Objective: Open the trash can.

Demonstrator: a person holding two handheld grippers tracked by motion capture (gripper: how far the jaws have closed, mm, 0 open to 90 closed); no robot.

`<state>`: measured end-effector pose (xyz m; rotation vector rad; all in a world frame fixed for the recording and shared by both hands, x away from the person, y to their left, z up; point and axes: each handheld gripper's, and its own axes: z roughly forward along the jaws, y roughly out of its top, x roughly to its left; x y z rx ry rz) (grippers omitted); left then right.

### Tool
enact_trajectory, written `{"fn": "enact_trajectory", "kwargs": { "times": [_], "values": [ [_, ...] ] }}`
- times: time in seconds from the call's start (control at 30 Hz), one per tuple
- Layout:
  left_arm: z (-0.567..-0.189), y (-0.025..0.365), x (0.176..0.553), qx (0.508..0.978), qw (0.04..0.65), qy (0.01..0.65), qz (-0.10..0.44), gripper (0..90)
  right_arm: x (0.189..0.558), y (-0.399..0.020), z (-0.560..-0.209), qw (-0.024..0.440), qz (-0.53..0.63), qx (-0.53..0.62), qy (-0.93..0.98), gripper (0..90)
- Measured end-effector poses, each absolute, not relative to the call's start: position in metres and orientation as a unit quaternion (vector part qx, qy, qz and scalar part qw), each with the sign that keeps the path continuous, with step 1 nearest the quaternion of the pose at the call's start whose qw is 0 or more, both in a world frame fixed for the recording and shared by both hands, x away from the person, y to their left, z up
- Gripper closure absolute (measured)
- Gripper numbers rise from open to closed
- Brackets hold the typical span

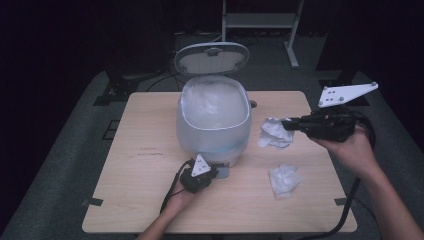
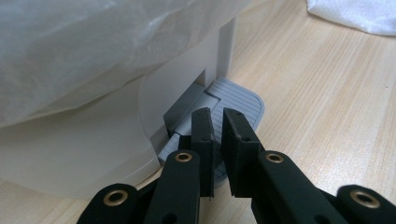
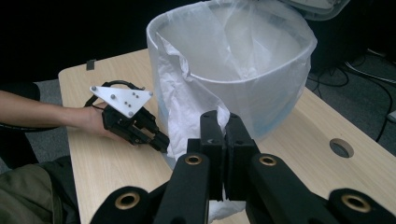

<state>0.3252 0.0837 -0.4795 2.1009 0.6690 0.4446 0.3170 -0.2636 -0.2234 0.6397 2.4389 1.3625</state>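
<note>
Looking down from the high view, a white bin (image 1: 214,120) with a bag inside stands in the middle of the table (image 1: 130,200), and its lid (image 1: 212,57) is up behind it. The left gripper (image 1: 207,172) sits low at the front of the bin, right at the grey pedal (image 1: 223,171). The right gripper (image 1: 292,125) is at the right of the frame, up off the table, and its jaws are clenched on a crumpled tissue (image 1: 274,133). A second tissue (image 1: 284,180) lies on the table below it, near the lower right.

From the left gripper view, the left gripper (image 2: 217,128) has its jaws nearly together, with nothing between them. The tips lie on the pedal (image 2: 238,95) in the middle of the frame. The bin (image 2: 107,130) fills the upper left.

From the right gripper view, the right gripper (image 3: 222,128) pinches the tissue (image 3: 180,107), which hangs in front of the bin (image 3: 261,93). The left gripper (image 3: 161,140) shows at the left of the frame, low by the foot of the bin.
</note>
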Motion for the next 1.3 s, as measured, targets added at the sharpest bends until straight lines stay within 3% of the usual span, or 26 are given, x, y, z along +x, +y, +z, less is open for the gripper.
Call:
{"fn": "enact_trajectory", "kwargs": {
  "times": [1.3],
  "values": [
    [-0.480,0.084,0.326,0.842,0.434,0.269,0.176,83.3,0.343,-0.237,-0.169,0.132,0.480,0.214,0.840,88.0]
  ]
}}
